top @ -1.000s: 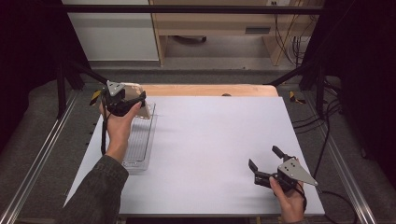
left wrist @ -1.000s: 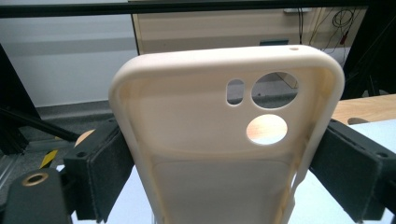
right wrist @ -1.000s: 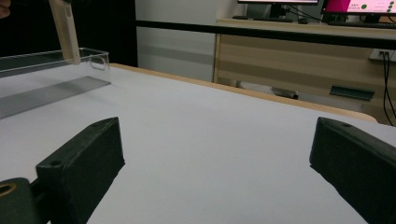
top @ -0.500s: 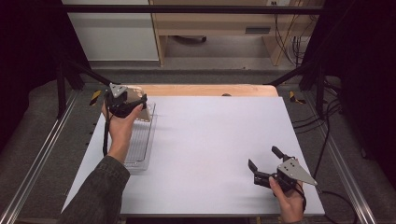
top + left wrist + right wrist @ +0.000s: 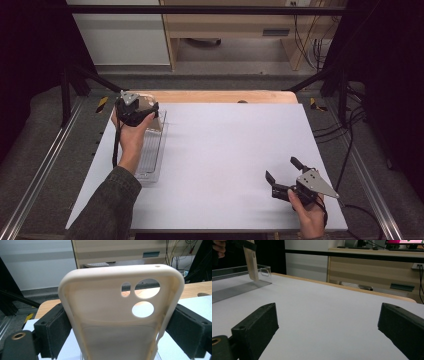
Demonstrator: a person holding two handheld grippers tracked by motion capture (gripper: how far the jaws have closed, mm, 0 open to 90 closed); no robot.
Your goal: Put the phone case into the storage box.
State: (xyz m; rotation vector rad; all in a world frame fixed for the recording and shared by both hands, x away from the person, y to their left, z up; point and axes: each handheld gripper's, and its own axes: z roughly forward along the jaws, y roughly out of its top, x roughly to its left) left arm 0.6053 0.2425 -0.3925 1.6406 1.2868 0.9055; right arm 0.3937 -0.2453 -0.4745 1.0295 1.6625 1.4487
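High view: the left claw (image 5: 134, 111) holds a cream phone case (image 5: 150, 111) above the far end of a clear tray (image 5: 150, 155) on the white bench (image 5: 225, 150); the right claw (image 5: 285, 175) rests apart, jaws spread, gripping nothing. Left gripper view: the jaws clamp the phone case (image 5: 120, 312) by its long edges, camera cutouts pointing away, no readable markings. Right gripper view: the phone case (image 5: 252, 262) hangs upright over the clear tray (image 5: 237, 285).

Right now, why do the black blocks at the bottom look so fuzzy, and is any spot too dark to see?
In the left gripper view, the phone case is sharp, while the fingers gripping it sit too close to the lens and blur. In the right gripper view, the open jaws are soft too. In the high view, the white table is evenly lit; the surroundings fall into deep shadow.
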